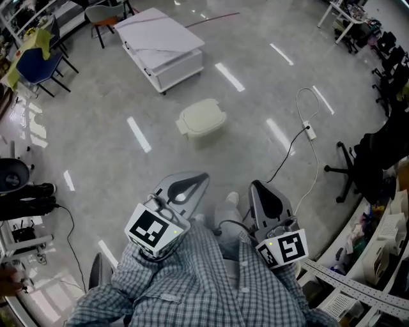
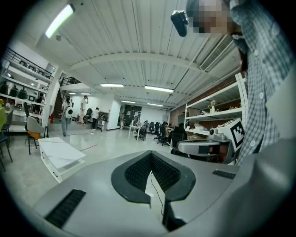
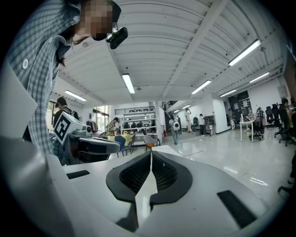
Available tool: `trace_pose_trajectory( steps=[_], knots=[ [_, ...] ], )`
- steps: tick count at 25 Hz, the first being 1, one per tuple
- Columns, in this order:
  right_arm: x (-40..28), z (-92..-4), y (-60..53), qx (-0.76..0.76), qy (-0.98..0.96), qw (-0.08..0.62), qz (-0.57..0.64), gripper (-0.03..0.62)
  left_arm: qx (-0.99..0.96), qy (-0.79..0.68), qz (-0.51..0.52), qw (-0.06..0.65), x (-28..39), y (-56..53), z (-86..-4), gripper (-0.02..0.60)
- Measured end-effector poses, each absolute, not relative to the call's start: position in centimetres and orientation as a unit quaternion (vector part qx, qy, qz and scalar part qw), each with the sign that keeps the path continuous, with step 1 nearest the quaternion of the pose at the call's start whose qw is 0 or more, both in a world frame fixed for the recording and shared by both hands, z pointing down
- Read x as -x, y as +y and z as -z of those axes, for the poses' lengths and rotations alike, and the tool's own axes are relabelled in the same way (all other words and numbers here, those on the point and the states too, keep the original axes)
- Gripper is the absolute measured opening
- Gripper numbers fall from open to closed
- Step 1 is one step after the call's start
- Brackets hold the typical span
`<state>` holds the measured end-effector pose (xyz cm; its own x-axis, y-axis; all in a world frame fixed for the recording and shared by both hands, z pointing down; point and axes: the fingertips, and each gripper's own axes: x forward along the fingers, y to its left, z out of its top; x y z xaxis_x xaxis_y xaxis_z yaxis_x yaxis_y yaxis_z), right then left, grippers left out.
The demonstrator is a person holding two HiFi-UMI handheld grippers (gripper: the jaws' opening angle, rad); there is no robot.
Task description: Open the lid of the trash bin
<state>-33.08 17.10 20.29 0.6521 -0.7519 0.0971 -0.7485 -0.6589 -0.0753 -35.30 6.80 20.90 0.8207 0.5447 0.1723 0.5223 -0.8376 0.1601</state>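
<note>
The trash bin (image 1: 201, 119) is a cream bin with its lid down, standing on the grey floor some way ahead of me. Both grippers are held close to my body, well short of the bin and raised off the floor. My left gripper (image 1: 202, 177) has its jaws together with nothing between them, as the left gripper view (image 2: 151, 153) also shows. My right gripper (image 1: 257, 186) is likewise shut and empty (image 3: 151, 152). Neither gripper view shows the bin; both look out across the hall.
A low white cart (image 1: 163, 45) stands beyond the bin, with a blue chair (image 1: 37, 62) and an orange-legged chair (image 1: 102, 16) at the far left. A power strip with cable (image 1: 310, 131) lies to the right. A black office chair (image 1: 367, 159) and shelving (image 1: 383, 249) line the right side.
</note>
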Motion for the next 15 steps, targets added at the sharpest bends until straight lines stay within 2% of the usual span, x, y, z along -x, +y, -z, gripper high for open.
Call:
trace_pose_trajectory(
  steps=[7, 15],
  knots=[
    [28.5, -21.1, 18.0, 0.911, 0.405, 0.017, 0.080, 0.025, -0.952, 0.275, -0.124, 0.051, 32.2, 6.8, -21.4, 0.005],
    [21.9, -21.7, 20.7, 0.904, 0.419, 0.015, 0.084, 0.025, -0.955, 0.268, -0.119, 0.051, 25.3, 10.3, -21.4, 0.005]
  ],
)
